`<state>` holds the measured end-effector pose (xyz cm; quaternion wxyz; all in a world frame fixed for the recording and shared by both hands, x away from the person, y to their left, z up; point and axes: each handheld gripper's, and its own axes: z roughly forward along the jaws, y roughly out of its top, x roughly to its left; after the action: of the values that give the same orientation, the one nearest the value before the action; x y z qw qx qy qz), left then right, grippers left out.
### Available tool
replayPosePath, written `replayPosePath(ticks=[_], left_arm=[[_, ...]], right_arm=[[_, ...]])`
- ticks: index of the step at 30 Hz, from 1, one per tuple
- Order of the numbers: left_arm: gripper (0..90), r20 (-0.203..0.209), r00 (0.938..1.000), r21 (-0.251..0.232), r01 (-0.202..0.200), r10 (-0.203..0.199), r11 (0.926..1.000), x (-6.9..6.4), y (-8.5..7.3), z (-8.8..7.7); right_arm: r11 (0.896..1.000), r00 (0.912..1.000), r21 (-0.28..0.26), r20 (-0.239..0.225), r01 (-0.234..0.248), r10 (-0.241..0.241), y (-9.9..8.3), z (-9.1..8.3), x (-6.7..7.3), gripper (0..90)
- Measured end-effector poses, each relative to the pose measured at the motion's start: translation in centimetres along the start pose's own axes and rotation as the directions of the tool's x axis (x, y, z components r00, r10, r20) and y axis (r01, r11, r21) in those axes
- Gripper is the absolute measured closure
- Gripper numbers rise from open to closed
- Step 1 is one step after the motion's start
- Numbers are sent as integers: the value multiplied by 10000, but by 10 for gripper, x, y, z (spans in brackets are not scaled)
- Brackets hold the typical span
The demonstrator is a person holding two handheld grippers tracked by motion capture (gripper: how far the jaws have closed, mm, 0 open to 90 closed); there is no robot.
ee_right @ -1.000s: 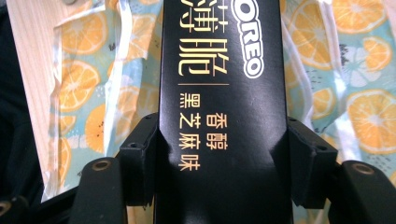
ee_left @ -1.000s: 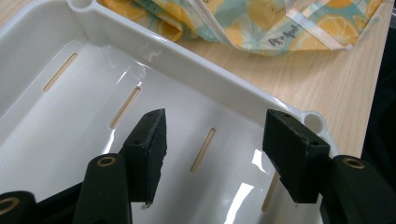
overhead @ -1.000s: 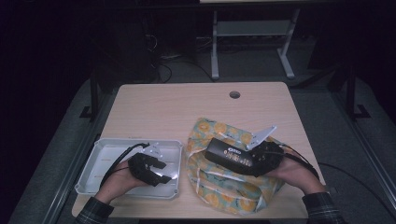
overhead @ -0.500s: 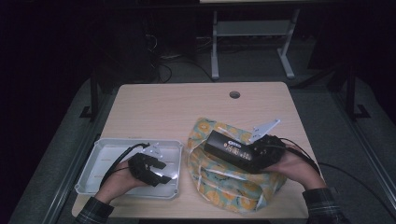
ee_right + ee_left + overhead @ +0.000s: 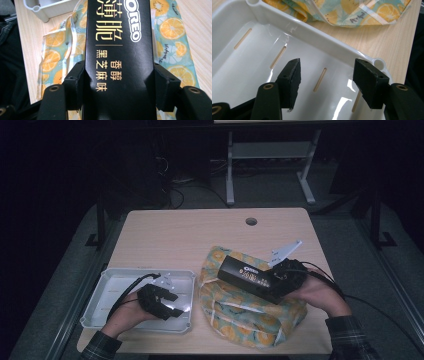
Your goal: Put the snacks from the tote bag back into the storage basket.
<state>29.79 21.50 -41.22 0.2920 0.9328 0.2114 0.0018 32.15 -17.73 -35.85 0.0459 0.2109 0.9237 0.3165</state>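
Clamped in the right gripper (image 5: 274, 281) above the lemon-print bag (image 5: 240, 312): a black Oreo box (image 5: 246, 276), clear of the bench (image 5: 200, 235). Released and empty inside the white tray (image 5: 105, 292), near its right rim: the left gripper (image 5: 172, 304).

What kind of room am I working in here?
Probably a lab or workshop, not a home: a bare wooden table with a cable hole, a metal stand behind it, loose cables on a dark floor.
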Motion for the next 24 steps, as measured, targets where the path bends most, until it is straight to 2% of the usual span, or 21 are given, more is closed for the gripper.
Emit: replayPosePath(ticks=[4, 7, 11, 19, 24], left_arm=[[380, -33, 10000, -90, -94, 94, 9999, 4, 1, -7], [369, 227, 9997, -221, -104, 109, 9997, 7, 3, -13], [339, 464, 9979, -242, -446, 457, 9987, 9, 8, -20], [245, 454, 9924, -523, -1117, 1141, 9924, 14, 14, -38], [211, 378, 9895, -468, -1377, 1395, 9894, 16, 21, -45]], right_arm=[[9988, 9986, -83, -204, 493, -494, 8, 2, -5, 362], [9952, 9948, 191, -360, 960, -953, 17, 5, -6, 362], [9891, 9880, 348, -635, 1433, -1409, 27, 9, -3, 363], [9840, 9805, 432, -1033, 1726, -1675, 40, 19, 0, 363], [9772, 9738, 526, -1097, 2057, -1991, 50, 26, 3, 363]])
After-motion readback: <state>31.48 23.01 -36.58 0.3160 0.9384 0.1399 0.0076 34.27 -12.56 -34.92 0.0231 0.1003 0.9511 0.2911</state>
